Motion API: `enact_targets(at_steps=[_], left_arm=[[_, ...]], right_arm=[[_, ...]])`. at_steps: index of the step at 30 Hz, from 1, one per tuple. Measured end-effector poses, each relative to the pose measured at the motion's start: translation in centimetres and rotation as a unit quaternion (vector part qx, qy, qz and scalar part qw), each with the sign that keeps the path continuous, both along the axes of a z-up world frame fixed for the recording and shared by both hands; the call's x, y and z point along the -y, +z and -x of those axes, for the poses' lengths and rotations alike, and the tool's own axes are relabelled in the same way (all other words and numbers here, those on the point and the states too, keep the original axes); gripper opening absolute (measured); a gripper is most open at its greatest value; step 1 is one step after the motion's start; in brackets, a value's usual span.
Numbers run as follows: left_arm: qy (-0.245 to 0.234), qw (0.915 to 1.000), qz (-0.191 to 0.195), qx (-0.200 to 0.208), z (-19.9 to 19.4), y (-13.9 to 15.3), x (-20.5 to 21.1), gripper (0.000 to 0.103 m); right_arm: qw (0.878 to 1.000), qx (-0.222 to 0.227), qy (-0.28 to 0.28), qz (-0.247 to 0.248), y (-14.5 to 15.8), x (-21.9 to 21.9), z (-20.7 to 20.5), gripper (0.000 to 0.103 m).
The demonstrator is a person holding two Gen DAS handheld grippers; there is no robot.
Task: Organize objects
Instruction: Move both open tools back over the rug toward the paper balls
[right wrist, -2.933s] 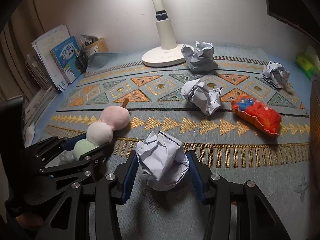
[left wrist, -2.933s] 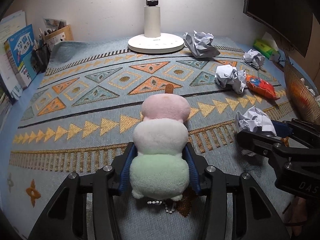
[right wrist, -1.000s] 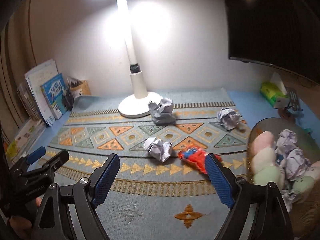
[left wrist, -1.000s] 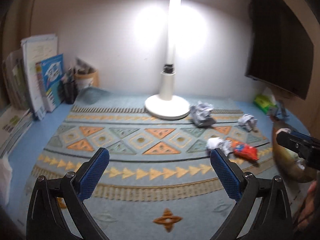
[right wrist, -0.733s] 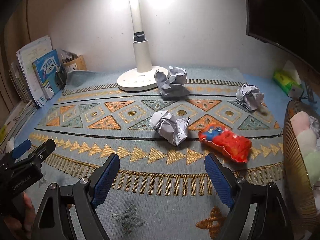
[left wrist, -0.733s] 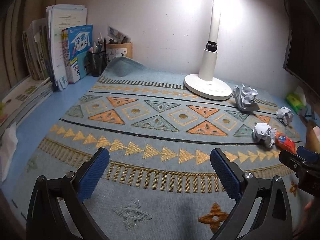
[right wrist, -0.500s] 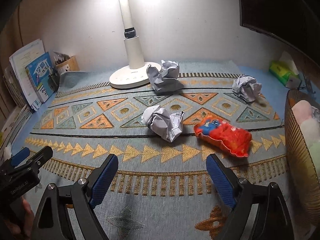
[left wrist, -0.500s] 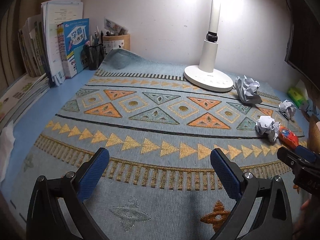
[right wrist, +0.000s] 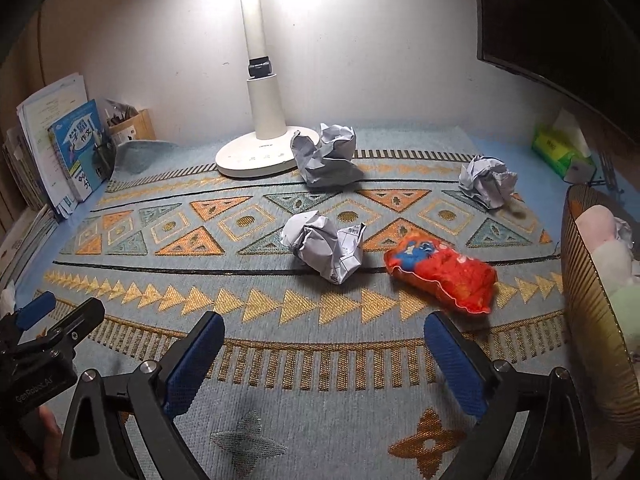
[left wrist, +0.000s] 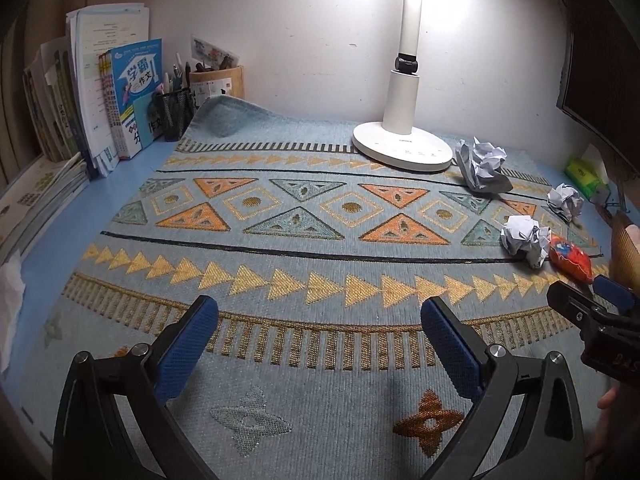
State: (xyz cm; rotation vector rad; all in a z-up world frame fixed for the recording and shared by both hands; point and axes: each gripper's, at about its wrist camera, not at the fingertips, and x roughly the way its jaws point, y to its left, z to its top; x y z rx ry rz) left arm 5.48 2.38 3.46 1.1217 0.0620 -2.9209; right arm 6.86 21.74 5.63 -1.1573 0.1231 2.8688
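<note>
Three crumpled paper balls lie on the patterned mat: one [right wrist: 325, 251] in the middle, one [right wrist: 326, 156] by the lamp base, one [right wrist: 488, 181] at the right. A red snack bag [right wrist: 442, 275] lies beside the middle ball. A woven basket [right wrist: 588, 300] at the right edge holds the pastel plush [right wrist: 608, 248] and paper. My right gripper [right wrist: 324, 338] hovers low over the mat in front of the middle ball, its jaws opening wide with nothing between them. My left gripper [left wrist: 316, 324] stands open and empty over the mat's left part, far from the paper balls [left wrist: 524, 238].
A white desk lamp [right wrist: 260, 152] stands at the back. Books [left wrist: 120, 96] and pen holders [left wrist: 176, 108] line the left back corner. A green tissue pack [right wrist: 560, 152] and a dark monitor [right wrist: 560, 12] are at the right. The mat's back left corner curls up.
Both grippers have dropped lower toward the mat and tilted down. The plush and one paper ball, held earlier, now lie in the basket. The right jaws have spread a little wider.
</note>
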Motion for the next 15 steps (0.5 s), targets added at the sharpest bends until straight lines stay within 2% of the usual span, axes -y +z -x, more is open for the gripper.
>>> enact_targets(at_steps=[3, 9, 15], left_arm=[[-0.012, 0.9999, -0.008, -0.001, -0.1, 0.0, 0.1, 0.102], [-0.023, 0.9997, 0.006, -0.002, -0.2, 0.0, -0.7, 0.102], [-0.027, 0.9996, 0.003, 0.0, -0.1, 0.0, -0.6, 0.102]], right_arm=[[1.0, 0.003, -0.001, 0.003, -0.1, 0.0, 0.1, 0.1], [1.0, 0.005, -0.005, 0.028, -0.1, -0.8, 0.2, 0.1], [0.998, -0.003, -0.019, 0.057, 0.1, -2.0, 0.0, 0.1]])
